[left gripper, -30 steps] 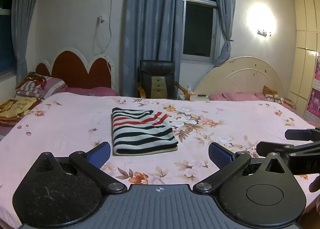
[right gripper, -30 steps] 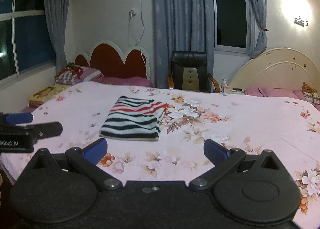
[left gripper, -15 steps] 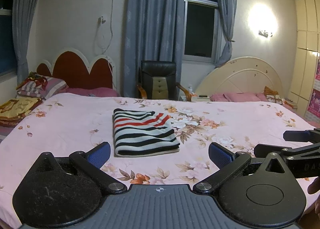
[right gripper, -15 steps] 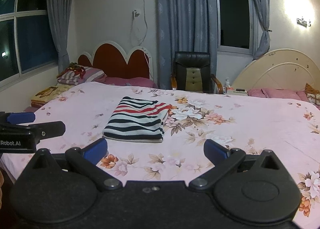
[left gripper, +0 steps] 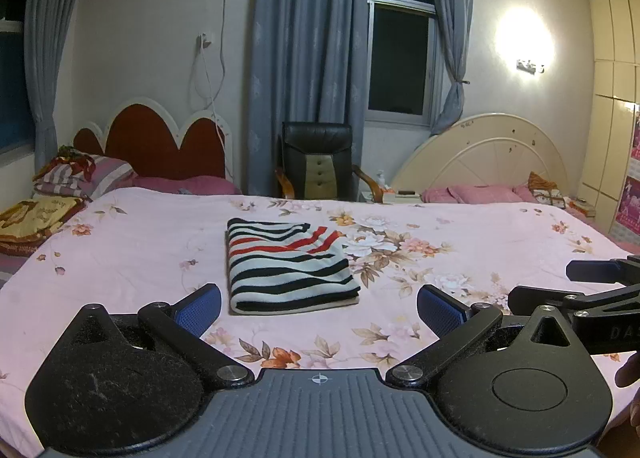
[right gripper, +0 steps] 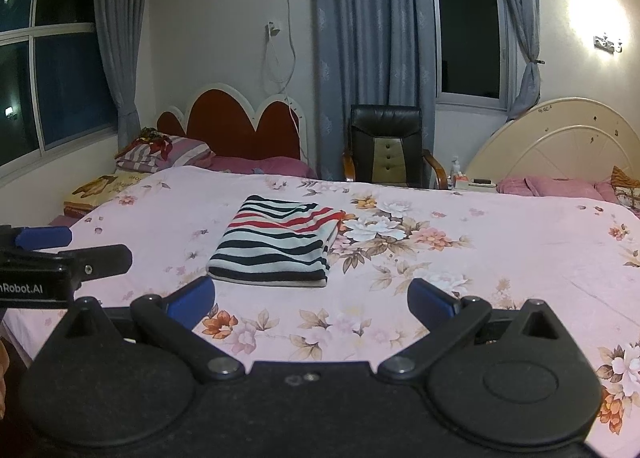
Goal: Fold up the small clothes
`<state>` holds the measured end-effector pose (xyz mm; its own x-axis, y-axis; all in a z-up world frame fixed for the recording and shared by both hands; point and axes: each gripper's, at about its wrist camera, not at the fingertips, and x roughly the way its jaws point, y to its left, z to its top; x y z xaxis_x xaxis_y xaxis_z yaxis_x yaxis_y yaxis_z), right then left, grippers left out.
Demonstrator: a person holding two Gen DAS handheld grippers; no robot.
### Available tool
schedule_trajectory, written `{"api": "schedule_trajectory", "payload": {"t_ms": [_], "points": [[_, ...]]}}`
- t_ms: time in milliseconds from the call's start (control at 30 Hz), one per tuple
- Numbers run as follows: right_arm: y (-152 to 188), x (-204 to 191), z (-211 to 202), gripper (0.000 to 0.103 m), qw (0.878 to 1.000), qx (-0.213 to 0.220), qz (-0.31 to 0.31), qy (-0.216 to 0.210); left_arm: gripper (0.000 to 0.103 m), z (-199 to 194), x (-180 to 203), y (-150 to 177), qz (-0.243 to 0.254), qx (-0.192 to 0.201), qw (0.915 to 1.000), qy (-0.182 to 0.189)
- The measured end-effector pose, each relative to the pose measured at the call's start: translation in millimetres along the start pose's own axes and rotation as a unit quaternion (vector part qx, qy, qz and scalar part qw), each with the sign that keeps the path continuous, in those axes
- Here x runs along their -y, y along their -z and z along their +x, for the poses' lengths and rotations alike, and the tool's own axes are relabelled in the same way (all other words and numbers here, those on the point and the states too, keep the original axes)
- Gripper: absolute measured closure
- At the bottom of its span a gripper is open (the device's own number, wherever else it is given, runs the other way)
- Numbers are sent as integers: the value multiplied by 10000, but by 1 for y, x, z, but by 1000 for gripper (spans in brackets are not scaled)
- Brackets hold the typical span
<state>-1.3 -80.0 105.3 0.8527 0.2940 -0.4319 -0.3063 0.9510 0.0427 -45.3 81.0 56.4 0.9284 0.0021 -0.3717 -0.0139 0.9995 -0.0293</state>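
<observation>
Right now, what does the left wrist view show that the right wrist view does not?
Only the left wrist view shows the wall panels and posters at far right. Only the right wrist view shows the large left window. Both show the folded striped garment on the floral bedspread, the black chair, and both grippers, left gripper and right gripper, open.

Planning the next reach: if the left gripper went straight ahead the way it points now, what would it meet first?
Probably the folded black, white and red striped garment, lying between the open left gripper fingers' line on the pink floral bedsheet. Nothing shows in between, though depth is uncertain.
</observation>
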Motion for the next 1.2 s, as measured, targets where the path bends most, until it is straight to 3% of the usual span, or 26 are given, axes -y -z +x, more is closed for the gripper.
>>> {"api": "schedule_trajectory", "payload": {"t_ms": [1200], "points": [[2,-2,1,1,10000,-43,-28,8,0,-3,4,1,10,15,10000,-29]]}}
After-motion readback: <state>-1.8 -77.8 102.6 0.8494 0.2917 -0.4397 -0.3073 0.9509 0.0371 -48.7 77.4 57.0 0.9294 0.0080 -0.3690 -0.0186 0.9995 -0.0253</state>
